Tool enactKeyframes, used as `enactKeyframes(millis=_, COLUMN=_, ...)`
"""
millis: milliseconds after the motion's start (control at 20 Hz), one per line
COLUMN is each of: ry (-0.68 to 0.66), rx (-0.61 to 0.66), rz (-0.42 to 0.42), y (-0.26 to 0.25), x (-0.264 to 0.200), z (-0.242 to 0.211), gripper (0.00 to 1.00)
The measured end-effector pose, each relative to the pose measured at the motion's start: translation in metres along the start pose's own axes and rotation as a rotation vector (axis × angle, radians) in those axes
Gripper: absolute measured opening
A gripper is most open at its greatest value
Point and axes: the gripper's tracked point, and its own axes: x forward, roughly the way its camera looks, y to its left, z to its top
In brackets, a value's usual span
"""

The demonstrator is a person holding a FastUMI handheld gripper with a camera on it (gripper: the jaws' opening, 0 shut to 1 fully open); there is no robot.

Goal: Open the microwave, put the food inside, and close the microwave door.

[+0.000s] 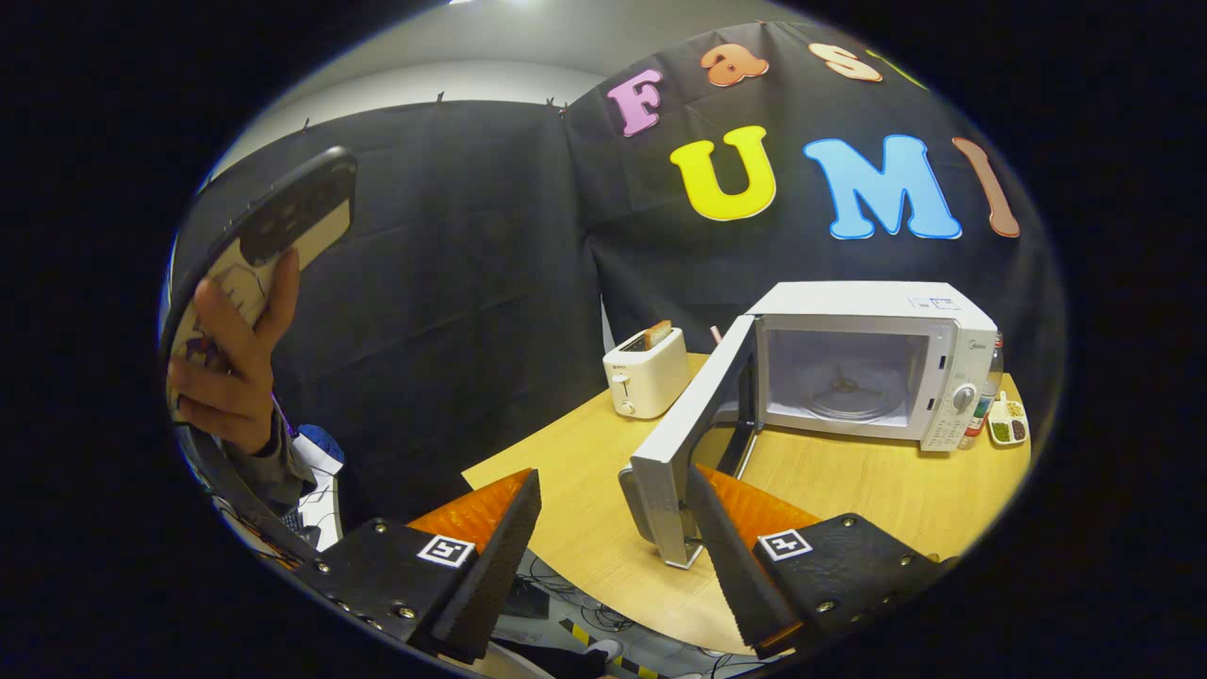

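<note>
black cloth backs the wooden table [877, 490] where your microwave [872, 363] stands, door [693, 443] swung open; your gripper [613, 566] gapes wide, empty, so push that stiff, light door by its outer edge.

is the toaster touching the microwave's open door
Apart. The gripper view shows bare wooden table between the toaster and the swung-open microwave door. The gripper hangs open, its fingers spread with nothing between them.
</note>
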Motion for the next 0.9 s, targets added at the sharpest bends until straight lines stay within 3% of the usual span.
enactKeyframes(millis=550, ry=0.061, rx=0.156, rz=-0.257, y=-0.179, x=-0.077, z=-0.021, gripper=0.94)
enactKeyframes(millis=900, ry=0.182, rx=0.255, rz=-0.276, y=-0.228, x=-0.1, z=-0.076, gripper=0.94)
